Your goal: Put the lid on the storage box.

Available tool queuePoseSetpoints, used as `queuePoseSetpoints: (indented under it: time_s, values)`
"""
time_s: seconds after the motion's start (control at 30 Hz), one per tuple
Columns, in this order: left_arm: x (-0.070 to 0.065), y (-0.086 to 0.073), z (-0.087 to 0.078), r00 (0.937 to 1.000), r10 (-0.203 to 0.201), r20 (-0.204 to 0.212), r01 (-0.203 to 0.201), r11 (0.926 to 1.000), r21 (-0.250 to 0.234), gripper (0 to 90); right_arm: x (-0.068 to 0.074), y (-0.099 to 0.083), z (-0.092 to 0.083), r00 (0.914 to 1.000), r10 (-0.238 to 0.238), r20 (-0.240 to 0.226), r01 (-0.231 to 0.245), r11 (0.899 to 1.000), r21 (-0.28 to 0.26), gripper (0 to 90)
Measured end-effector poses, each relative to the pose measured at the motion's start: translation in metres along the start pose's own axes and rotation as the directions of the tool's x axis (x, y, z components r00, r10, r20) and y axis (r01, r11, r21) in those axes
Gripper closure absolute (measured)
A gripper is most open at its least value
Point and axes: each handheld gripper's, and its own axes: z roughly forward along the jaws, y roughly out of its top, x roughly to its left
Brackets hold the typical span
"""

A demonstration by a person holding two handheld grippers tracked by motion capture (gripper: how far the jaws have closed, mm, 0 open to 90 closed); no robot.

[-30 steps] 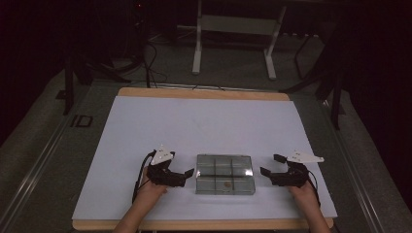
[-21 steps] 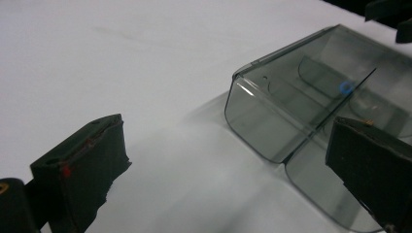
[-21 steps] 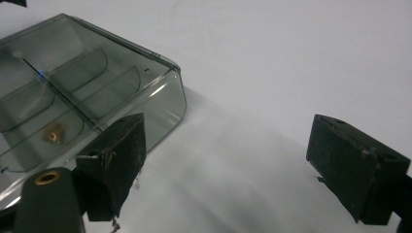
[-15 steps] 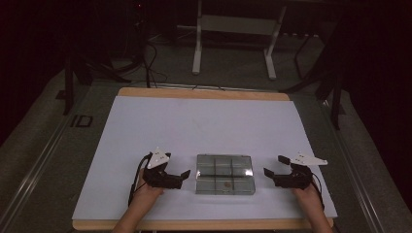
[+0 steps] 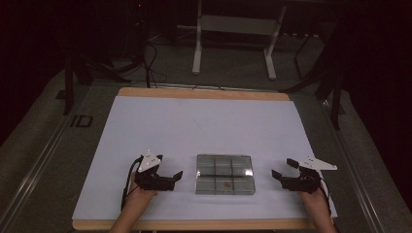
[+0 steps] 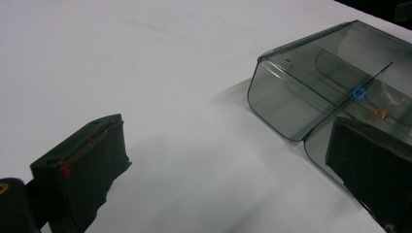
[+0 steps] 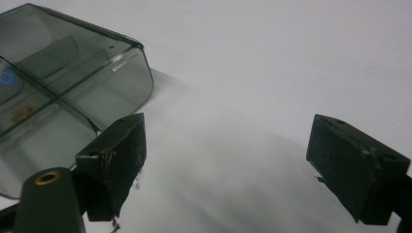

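A clear smoky plastic box [image 5: 224, 174] with several compartments lies shut on the white table near its front edge. Inside it I see a small blue ring [image 6: 358, 93] and a small orange piece [image 6: 380, 113]. My left gripper [image 5: 174, 177] rests on the table left of the box, open, with nothing between its pads [image 6: 82, 165]. To the right of the box my right gripper [image 5: 280, 175] is open too, a gap away from the box [image 7: 63, 82]. Each gripper points toward the box.
The white sheet [image 5: 204, 126] covers a wooden table whose front edge [image 5: 194, 224] runs just below my hands. Beyond the far edge are a dark floor, cables and a white stand's legs [image 5: 197, 48].
Both grippers have drawn away from the box's sides, the left one leftward and the right one rightward. The box has stayed where it was.
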Motion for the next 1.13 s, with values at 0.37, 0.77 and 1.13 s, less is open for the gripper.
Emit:
queuePoseSetpoints:
  time_s: [0.37, 0.77, 1.13]
  values:
    - [0.005, -0.01, -0.011, 0.9992, -0.001, -0.04, 0.002, 0.9999, 0.011, 2.0, -0.01, -0.014, -0.014, 0.998, 0.032, 0.054, -0.032, 0.999, 0.005, 14.5]
    - [0.011, -0.02, -0.016, 0.9946, -0.054, -0.089, 0.053, 0.9983, -0.023, 2.0, -0.016, -0.022, -0.018, 0.9806, 0.076, 0.181, -0.077, 0.997, -0.004, 14.5]
    - [0.016, -0.023, -0.019, 0.9862, -0.122, -0.112, 0.115, 0.9911, -0.067, 2.0, -0.017, -0.026, -0.024, 0.9504, 0.15, 0.272, -0.13, 0.987, -0.091, 14.8]
